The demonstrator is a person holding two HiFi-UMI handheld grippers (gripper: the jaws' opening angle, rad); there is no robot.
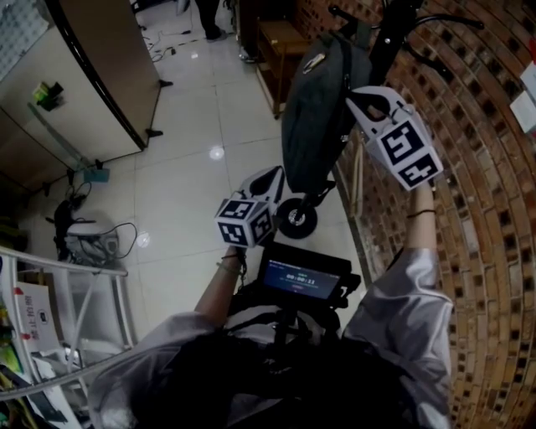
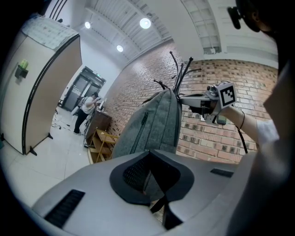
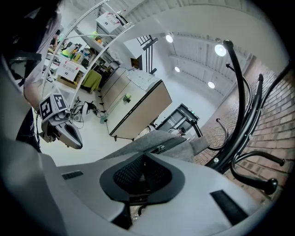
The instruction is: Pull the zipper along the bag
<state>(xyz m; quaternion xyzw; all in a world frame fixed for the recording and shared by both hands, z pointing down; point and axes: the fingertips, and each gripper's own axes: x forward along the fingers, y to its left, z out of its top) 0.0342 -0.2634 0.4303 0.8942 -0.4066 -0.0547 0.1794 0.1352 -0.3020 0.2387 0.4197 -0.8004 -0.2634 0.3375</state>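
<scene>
A grey backpack (image 1: 314, 117) hangs upright from a black coat stand (image 1: 394, 25) beside a brick wall. One dark zipper line (image 2: 139, 131) runs down its front. My right gripper (image 1: 362, 96) is at the bag's upper right edge. Its jaws are shut (image 3: 140, 177), and a small dark pull shows at their base. My left gripper (image 1: 275, 178) reaches the bag's bottom from the lower left. In its own view its jaws (image 2: 150, 177) are shut on grey fabric, and a black strap (image 2: 159, 203) hangs below them.
The brick wall (image 1: 486, 209) runs close on the right. A small wheel (image 1: 295, 219) sits on the floor under the bag. A wooden shelf (image 1: 280, 50) stands behind the bag. A beige partition (image 1: 92, 75) and a metal rack (image 1: 50, 285) are at the left. A person (image 2: 85, 110) stands far off.
</scene>
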